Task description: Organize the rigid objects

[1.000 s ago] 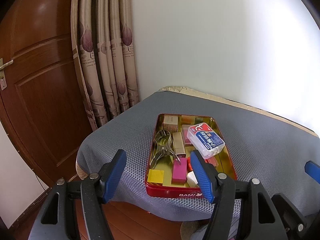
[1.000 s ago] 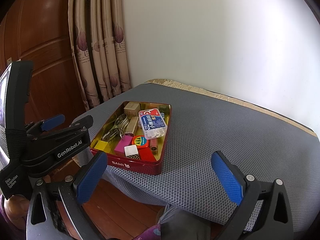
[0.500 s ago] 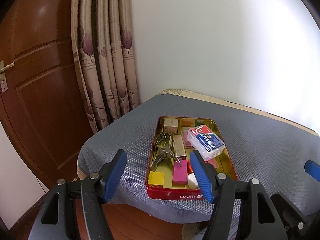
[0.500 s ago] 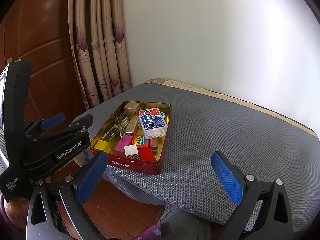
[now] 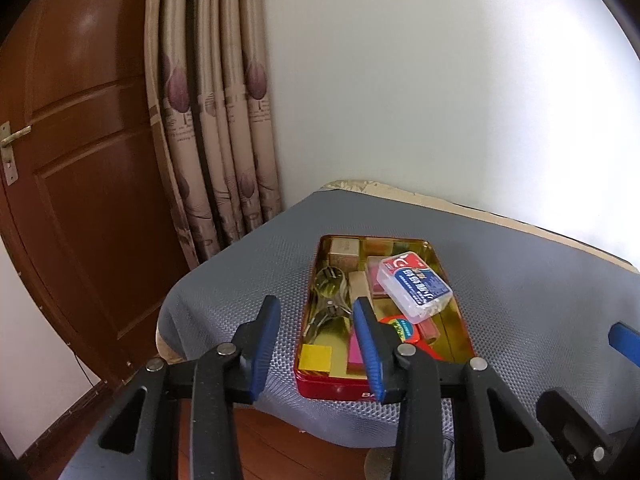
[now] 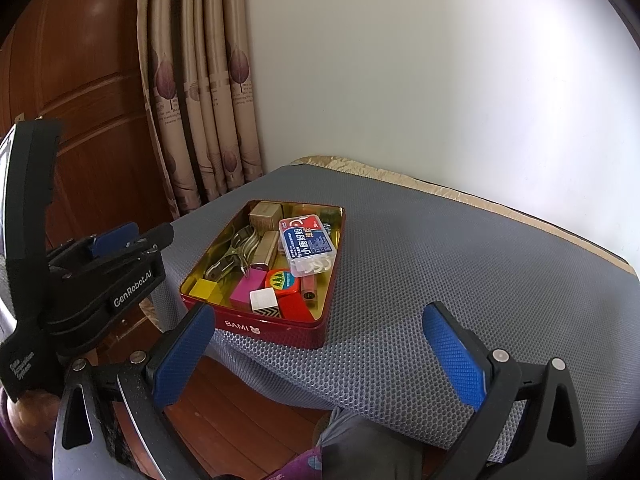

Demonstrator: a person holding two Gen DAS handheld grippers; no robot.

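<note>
a: where do you stand with the rigid objects?

b: they all lie in the red tin (image 6: 280, 330), near the tabletop's (image 6: 460, 272) front left corner. on top sits the clear floss-pick box (image 6: 306, 245); below it are the metal clips (image 6: 236, 256), a yellow block (image 6: 205, 289), a pink block (image 6: 248, 293), a white block (image 6: 263, 300) and a red piece (image 6: 294, 307). no loose object shows on the grey mesh around the tin.

a: and your two tools?

b: your left hand-held gripper (image 5: 316, 344) hangs just short of the tin's near left end, fingers parted and empty. your right hand-held gripper (image 6: 320, 354) is spread wide, also holding nothing, short of the tabletop's front edge and well apart from the tin.

a: so which step is this?

b: you can't settle it from here. a full tin and bare mesh fit a gathering that is done, and they equally fit a tin of jumbled pieces waiting to be laid out.

a: what would a move into the tin call for?

b: care. the pieces lie tight and overlapping, and the floss-pick box is smooth, so i judge it wants a square pinch across its short sides.
</note>
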